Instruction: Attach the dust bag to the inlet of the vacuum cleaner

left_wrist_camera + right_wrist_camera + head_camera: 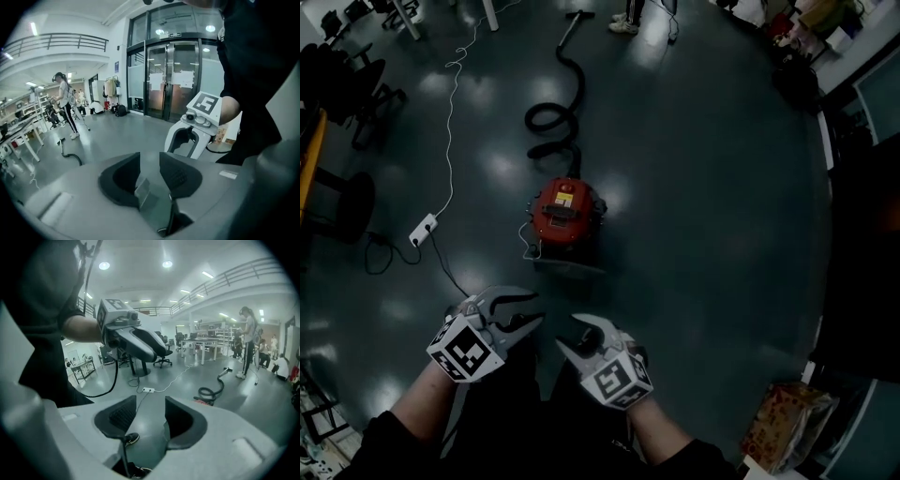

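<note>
The red vacuum cleaner [566, 211] stands on the dark floor ahead of me, its black hose [554, 116] coiling away behind it. A flat grey piece [569, 267] lies against its near side; I cannot tell what it is. My left gripper [534, 311] and right gripper [570, 334] hang side by side in the air, well short of the vacuum. Both are open with nothing between the jaws, as the left gripper view [149, 159] and the right gripper view [150, 404] show. No dust bag can be made out.
A white power strip [424, 228] with its cable lies left of the vacuum. Office chairs [347, 80] stand at the far left. A brown printed bag [783, 427] sits at the lower right. A person [246, 341] stands beyond the hose [211, 391].
</note>
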Action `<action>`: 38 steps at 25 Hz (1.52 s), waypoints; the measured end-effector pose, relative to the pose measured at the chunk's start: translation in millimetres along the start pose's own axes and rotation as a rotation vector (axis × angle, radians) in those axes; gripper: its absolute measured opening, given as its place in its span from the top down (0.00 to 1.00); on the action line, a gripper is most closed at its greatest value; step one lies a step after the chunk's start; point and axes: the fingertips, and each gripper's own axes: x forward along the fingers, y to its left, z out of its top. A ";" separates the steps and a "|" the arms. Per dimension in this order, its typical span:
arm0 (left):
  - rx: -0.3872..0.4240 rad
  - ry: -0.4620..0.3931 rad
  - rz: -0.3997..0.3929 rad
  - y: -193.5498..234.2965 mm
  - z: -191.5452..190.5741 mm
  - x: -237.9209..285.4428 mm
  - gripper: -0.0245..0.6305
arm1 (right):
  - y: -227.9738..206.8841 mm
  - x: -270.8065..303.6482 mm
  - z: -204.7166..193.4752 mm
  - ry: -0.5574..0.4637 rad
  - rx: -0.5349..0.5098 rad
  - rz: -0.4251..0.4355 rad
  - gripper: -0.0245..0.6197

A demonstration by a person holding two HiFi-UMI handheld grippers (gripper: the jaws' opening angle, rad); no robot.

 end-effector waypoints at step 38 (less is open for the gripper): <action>0.049 -0.449 0.050 -193.9 109.9 -210.2 0.96 | 200.4 -173.4 189.4 -0.548 0.070 -0.121 0.96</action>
